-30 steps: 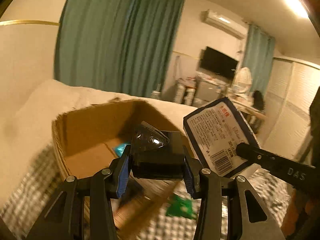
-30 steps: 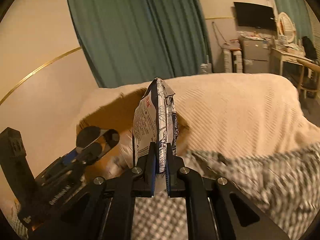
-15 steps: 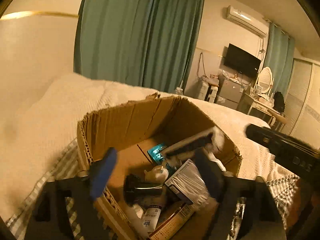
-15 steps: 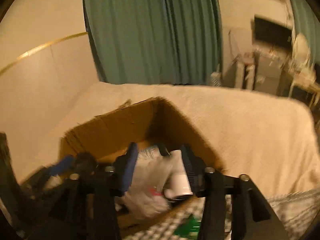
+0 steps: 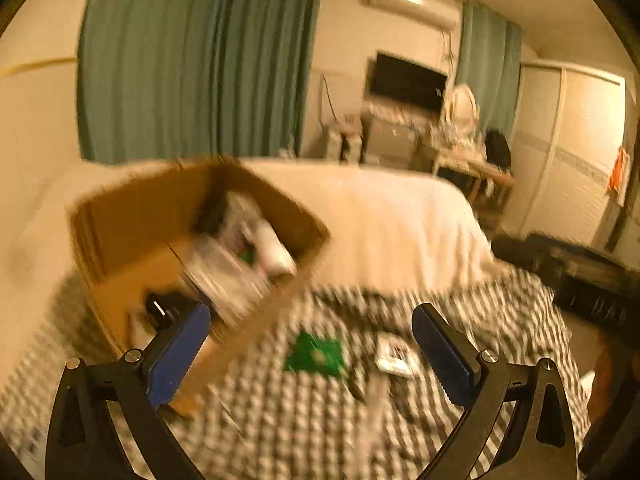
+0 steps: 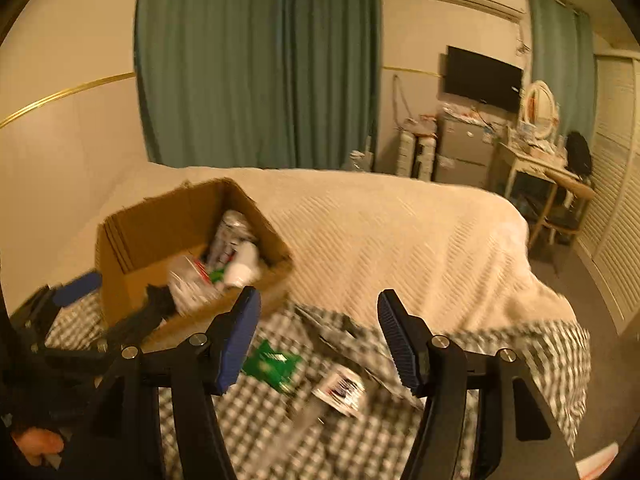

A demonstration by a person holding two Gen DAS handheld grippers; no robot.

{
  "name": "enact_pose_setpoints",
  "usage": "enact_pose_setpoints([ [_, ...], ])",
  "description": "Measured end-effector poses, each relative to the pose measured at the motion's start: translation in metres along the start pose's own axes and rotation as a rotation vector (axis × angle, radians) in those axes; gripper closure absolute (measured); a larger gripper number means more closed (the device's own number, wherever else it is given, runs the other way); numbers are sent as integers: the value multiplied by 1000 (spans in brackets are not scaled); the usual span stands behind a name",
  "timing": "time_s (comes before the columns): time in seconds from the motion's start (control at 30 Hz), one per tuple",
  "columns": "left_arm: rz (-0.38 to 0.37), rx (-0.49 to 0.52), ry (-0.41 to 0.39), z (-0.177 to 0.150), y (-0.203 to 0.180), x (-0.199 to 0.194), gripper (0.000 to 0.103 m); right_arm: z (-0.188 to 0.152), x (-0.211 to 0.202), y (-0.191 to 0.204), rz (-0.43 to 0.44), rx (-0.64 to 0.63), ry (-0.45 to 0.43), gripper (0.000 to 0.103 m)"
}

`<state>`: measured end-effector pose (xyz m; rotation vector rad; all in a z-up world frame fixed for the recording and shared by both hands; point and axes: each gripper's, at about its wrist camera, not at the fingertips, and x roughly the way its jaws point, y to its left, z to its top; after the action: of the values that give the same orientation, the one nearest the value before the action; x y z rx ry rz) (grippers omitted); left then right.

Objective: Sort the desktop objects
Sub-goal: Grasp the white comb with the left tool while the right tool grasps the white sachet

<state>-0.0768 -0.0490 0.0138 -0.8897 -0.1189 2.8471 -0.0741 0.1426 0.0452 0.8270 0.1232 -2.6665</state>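
Observation:
An open cardboard box [image 5: 120, 216] [image 6: 156, 216] on the bed holds several packets, a white bottle [image 6: 244, 264] and a black item [image 5: 164, 308]. On the checked cloth in front lie a green packet [image 5: 316, 354] [image 6: 270, 362] and a small white packet [image 5: 394, 356] [image 6: 340, 390]. My left gripper [image 5: 310, 352] hovers above the cloth right of the box, its jaws still opening wide, nothing between them. My right gripper [image 6: 318, 340] is over the same cloth, jaws opening, empty. Both views are motion-blurred.
A cream bedspread [image 6: 400, 240] covers the bed behind the checked cloth [image 6: 248, 420]. Green curtains, a wall television [image 6: 482, 78], a dressing table [image 6: 548, 168] and wardrobe doors lie beyond. The left gripper's body [image 6: 80, 332] shows at the right wrist view's lower left.
Both grippers let go over the box: the black item and the white-and-blue packet left the jaws. Both then drew back and right, from the box to the checked cloth.

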Motion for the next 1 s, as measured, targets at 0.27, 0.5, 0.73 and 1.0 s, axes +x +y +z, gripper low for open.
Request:
enact_pose_setpoints([
  [0.27,-43,80,206,-84,-42,66,0,-69,34,-59,-14,64,110,40],
  [0.5,-60,141,319,-117,-51,108,5,-127,72,-94,11,191,213,40],
  [0.73,-34,236,380,-126,-64,150,49,-129,68,-84,18,140,206,40],
  [1.0,-78,84,336,-121,-30,117,77,-133,75,-71,1,107,243,40],
])
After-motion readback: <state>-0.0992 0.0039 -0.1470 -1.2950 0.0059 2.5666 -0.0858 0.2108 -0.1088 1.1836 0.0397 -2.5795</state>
